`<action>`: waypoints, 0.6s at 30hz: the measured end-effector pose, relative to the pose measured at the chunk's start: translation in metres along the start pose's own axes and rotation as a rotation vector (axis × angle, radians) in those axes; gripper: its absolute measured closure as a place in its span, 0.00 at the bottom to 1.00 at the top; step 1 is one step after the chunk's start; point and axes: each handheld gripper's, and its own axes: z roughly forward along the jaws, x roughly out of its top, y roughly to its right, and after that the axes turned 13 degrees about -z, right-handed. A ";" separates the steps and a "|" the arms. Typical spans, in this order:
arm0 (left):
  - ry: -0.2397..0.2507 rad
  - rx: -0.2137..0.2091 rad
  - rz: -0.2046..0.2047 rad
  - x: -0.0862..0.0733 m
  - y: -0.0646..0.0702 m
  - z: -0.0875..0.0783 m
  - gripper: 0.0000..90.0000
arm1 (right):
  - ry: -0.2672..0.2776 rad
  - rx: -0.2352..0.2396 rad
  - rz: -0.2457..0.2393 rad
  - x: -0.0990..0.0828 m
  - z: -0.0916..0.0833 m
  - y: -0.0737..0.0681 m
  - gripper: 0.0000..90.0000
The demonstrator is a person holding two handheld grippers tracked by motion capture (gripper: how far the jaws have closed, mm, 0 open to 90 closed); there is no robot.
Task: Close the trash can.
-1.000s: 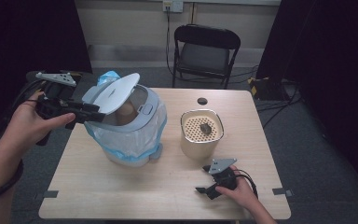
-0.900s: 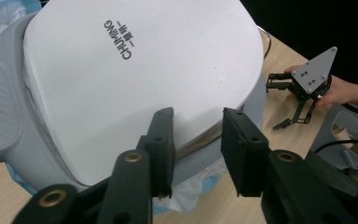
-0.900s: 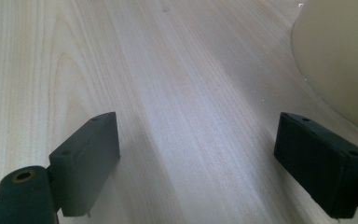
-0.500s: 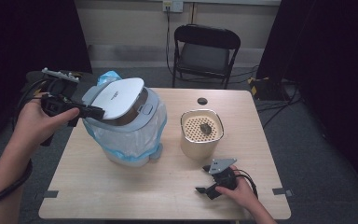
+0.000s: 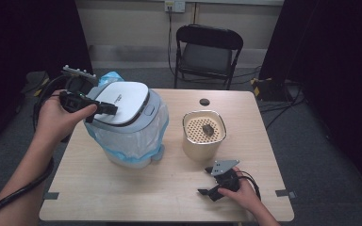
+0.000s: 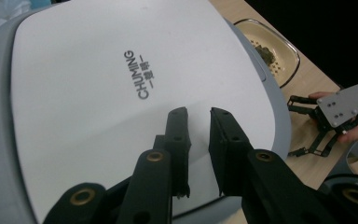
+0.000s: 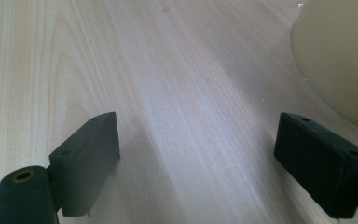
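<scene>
A grey bin (image 5: 132, 136) lined with a blue bag stands on the left half of the table, its white lid (image 5: 122, 101) lying flat and closed. My left gripper (image 5: 111, 110) rests over the lid's left edge. In the left gripper view its jaws (image 6: 198, 114) stand nearly together above the lid (image 6: 98, 93), shut with nothing between them. My right gripper (image 5: 206, 181) lies low near the table's front edge with its jaws wide open (image 7: 196, 154) over bare wood. Just beyond it is a beige canister (image 5: 203, 141) with a perforated insert and a dark lump (image 5: 207, 129).
The wooden table (image 5: 146, 188) has a small black disc (image 5: 204, 101) near its far edge. A black folding chair (image 5: 209, 52) stands behind the table. The canister's wall (image 7: 340, 56) rises close at the right of the right gripper view.
The white lid has come down from a raised tilt to lie flat on the bin. My left gripper moved right over the lid and its jaws closed. The right hand stayed put.
</scene>
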 end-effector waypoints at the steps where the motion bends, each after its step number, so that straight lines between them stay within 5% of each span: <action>1: 0.002 -0.003 0.000 0.001 0.001 0.003 0.86 | 0.000 0.000 0.000 0.000 0.000 0.000 0.15; 7: 0.040 -0.002 -0.008 0.006 0.005 0.020 0.87 | 0.000 -0.001 0.000 0.000 0.000 0.000 0.15; 13: 0.050 0.087 0.021 0.015 0.013 0.029 0.92 | -0.001 0.005 -0.002 0.000 0.000 0.000 0.14; 18: 0.070 0.107 0.016 0.014 0.015 0.032 0.97 | 0.000 0.007 -0.004 0.000 0.000 0.000 0.14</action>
